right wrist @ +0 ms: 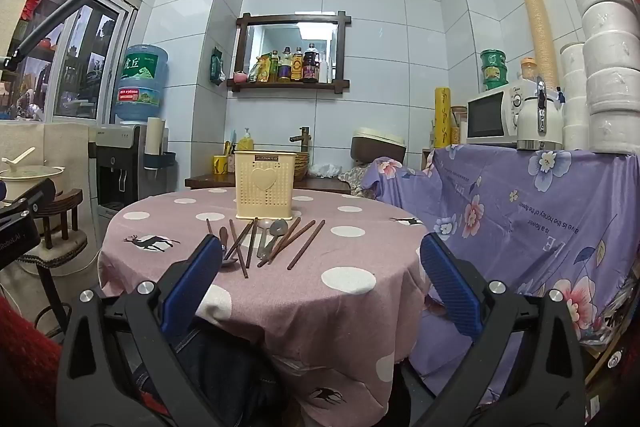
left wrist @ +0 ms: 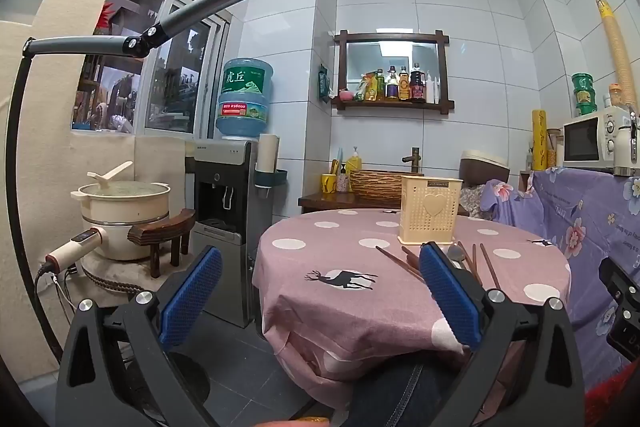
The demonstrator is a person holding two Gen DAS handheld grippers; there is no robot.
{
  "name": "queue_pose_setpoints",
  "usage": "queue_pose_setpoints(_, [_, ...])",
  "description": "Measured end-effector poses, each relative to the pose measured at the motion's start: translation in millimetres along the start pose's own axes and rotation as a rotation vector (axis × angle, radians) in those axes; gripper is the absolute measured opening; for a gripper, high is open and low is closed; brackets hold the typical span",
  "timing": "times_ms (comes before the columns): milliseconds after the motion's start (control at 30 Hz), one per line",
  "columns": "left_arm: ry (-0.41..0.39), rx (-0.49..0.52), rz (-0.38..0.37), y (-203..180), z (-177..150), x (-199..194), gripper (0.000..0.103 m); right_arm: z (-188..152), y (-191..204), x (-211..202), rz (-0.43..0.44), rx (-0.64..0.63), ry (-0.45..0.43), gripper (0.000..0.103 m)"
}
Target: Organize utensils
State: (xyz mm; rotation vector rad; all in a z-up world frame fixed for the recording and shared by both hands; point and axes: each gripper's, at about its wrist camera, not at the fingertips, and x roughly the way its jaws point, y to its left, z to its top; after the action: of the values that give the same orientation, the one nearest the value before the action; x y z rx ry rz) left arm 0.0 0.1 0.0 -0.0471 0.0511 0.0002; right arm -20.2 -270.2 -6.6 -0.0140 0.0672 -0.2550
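A cream perforated utensil holder (right wrist: 265,185) with a heart on its front stands upright at the far side of the round pink polka-dot table (right wrist: 280,291); it also shows in the left wrist view (left wrist: 429,209). Several brown chopsticks (right wrist: 306,249) and metal spoons (right wrist: 276,231) lie scattered in front of it; in the left wrist view the chopsticks (left wrist: 400,259) are partly hidden behind a finger. My left gripper (left wrist: 320,269) is open and empty, held before the table's left front edge. My right gripper (right wrist: 322,259) is open and empty, near the table's front edge.
A purple floral cloth (right wrist: 520,211) covers a counter right of the table, with a microwave (right wrist: 494,115) and kettle (right wrist: 540,123) on it. A water dispenser (left wrist: 228,211) and a pot (left wrist: 124,203) on a stand are at the left. A phone-holder arm (left wrist: 200,7) reaches overhead.
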Motion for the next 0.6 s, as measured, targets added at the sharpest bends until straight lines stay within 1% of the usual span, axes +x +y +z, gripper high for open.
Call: queue_pose_setpoints(600, [0.001,0.001,0.001,-0.9,1.1,-2.1,0.098,-0.1,0.0,0.0,0.000,0.000,0.002,0.098])
